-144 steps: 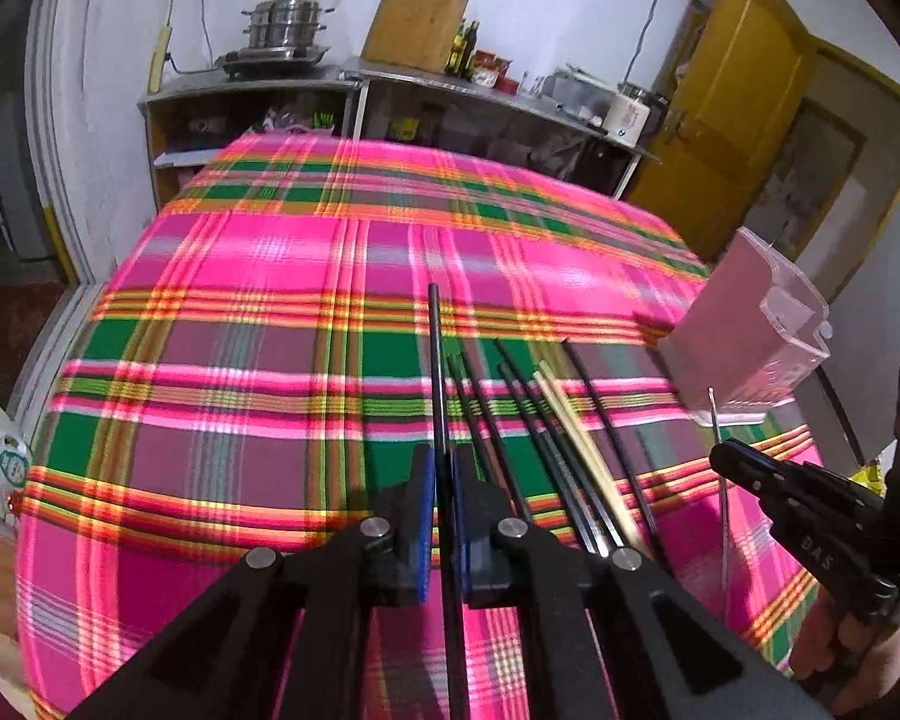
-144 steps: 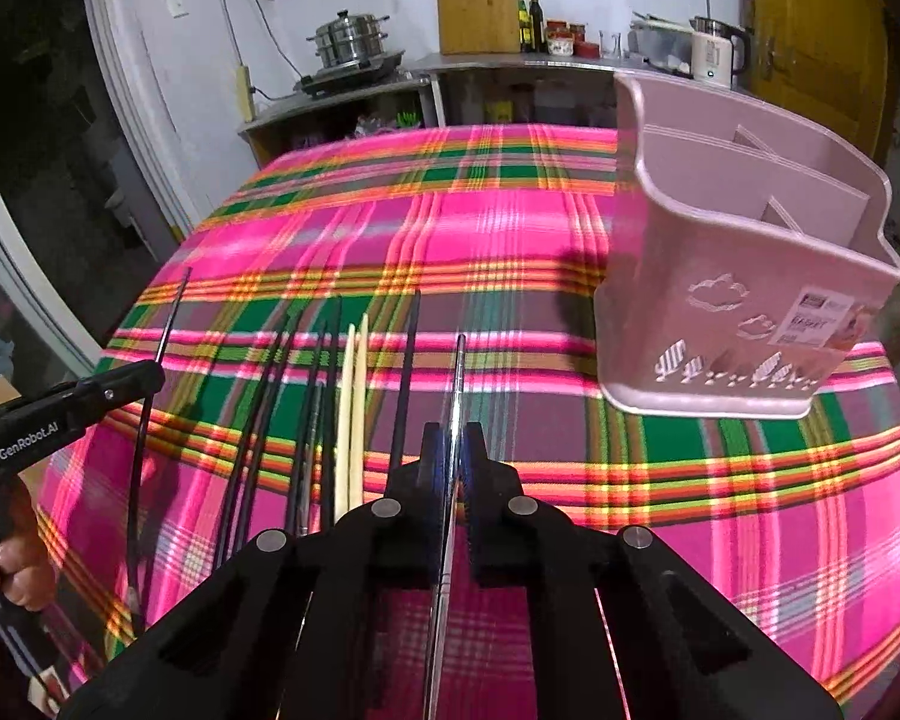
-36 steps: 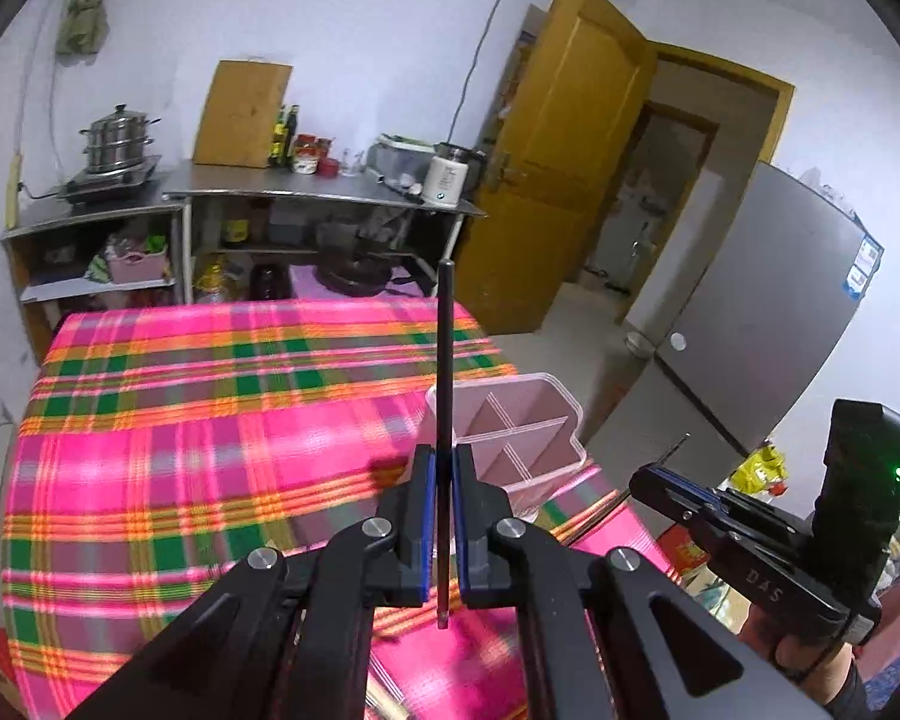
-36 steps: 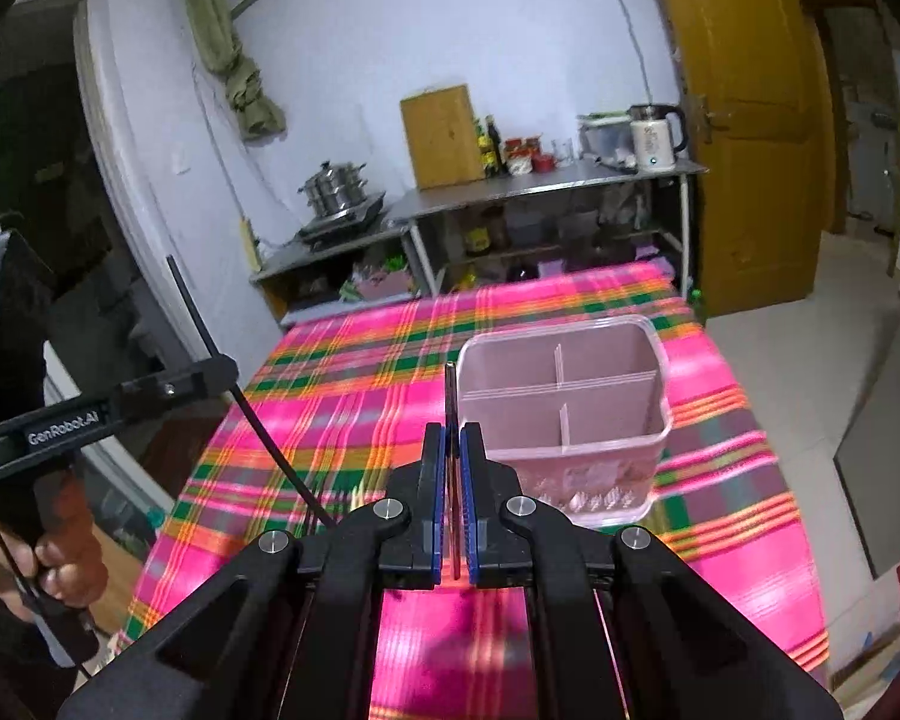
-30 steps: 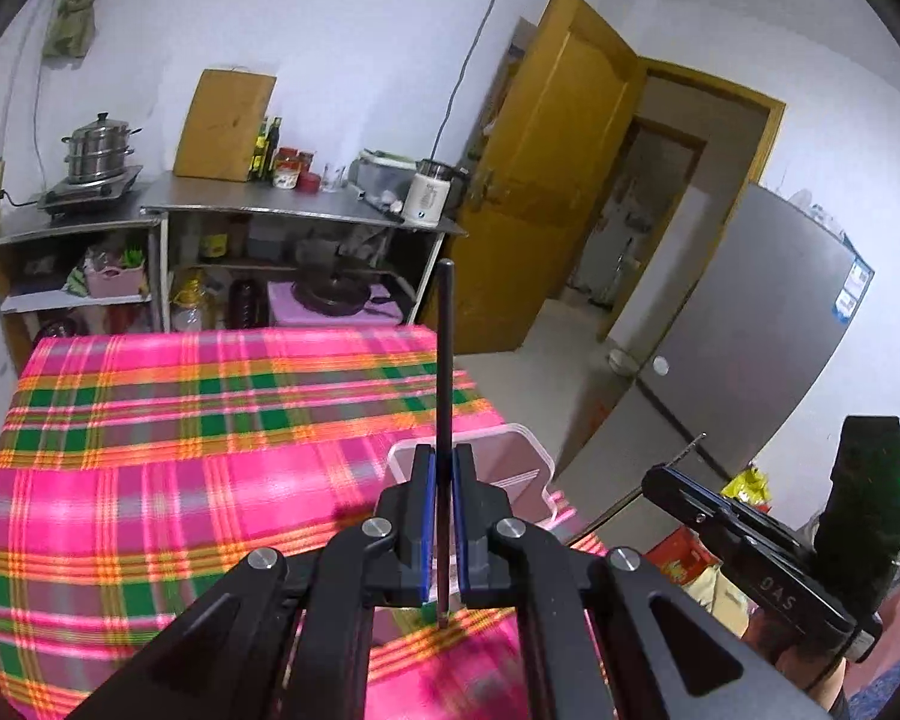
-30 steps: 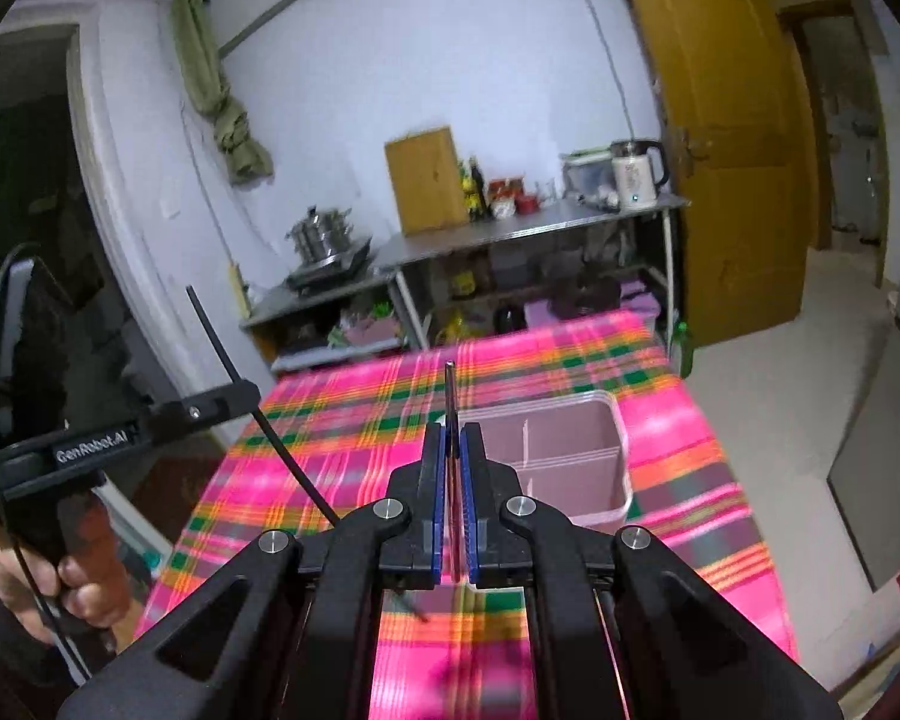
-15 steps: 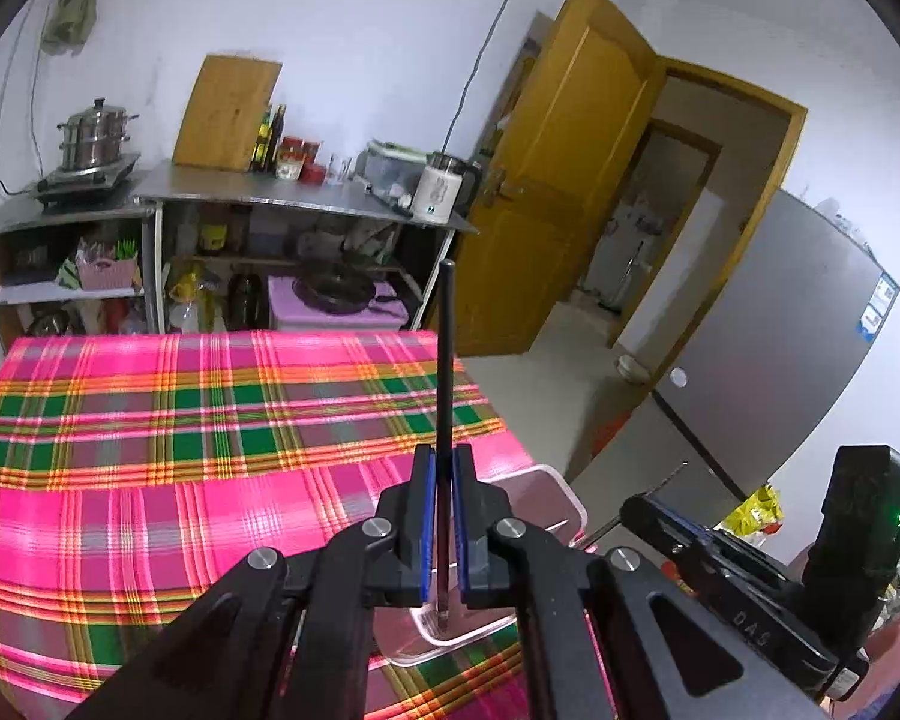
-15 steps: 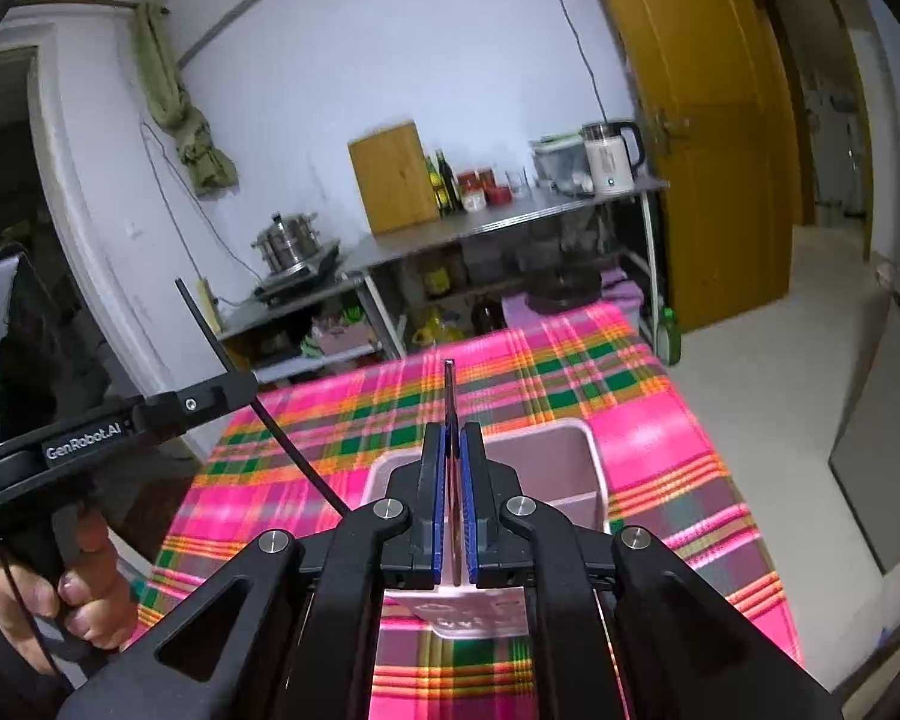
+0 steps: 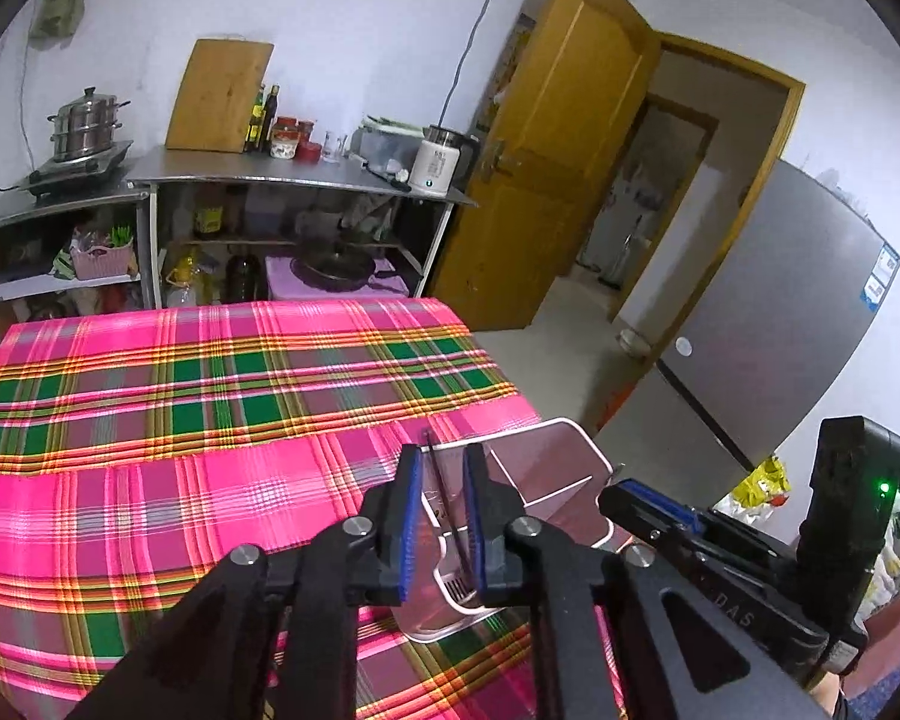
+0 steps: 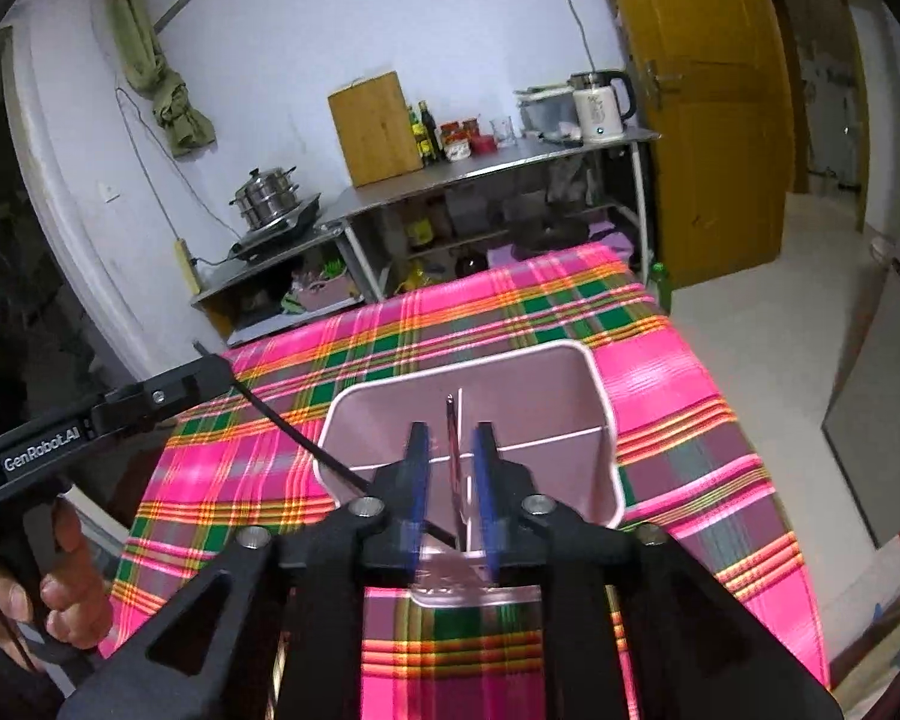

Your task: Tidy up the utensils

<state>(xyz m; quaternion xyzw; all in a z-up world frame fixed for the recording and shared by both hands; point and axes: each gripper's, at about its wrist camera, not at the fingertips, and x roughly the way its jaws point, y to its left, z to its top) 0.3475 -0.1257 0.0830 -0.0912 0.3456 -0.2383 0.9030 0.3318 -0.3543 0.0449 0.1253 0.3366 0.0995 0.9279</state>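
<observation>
The left tongs [image 9: 439, 516] have just been opening. Their blue pads stand apart, and a black chopstick [image 9: 444, 495] leans loose between them. The right tongs [image 10: 452, 483] have just opened too, with a thin metal chopstick [image 10: 453, 450] loose in the gap. Both chopsticks drop into the pink utensil holder [image 10: 576, 414], which stands past the tongs on the table [image 9: 150, 420] with its plaid cloth.

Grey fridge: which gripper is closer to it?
Right. The right gripper sits between the left gripper and the grey fridge. Both have just been opening their jaws, a chopstick loose between each.
</observation>
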